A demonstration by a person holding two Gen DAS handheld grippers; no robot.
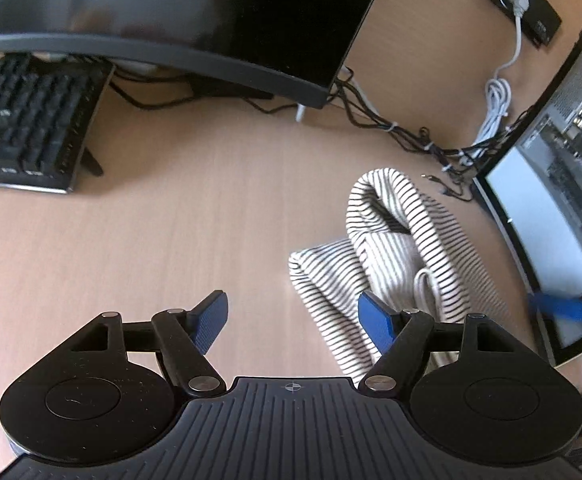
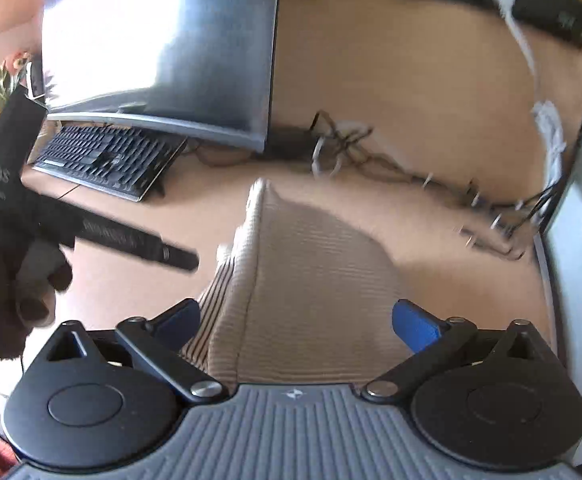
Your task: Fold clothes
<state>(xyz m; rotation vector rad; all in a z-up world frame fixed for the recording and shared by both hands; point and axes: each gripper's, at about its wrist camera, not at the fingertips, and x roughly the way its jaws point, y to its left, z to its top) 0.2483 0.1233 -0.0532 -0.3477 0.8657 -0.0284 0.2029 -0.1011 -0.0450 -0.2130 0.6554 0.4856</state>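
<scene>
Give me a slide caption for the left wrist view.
Open left gripper hovers over the desk beside a crumpled striped garment.

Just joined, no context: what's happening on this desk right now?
A person is folding a striped garment on a wooden desk, with one handheld tool per hand. The left tool is open, beside the garment's left edge and gripping nothing. The right tool is also open, straddling the cloth without clamping it. The garment lies bunched between a monitor and a computer case.
</scene>
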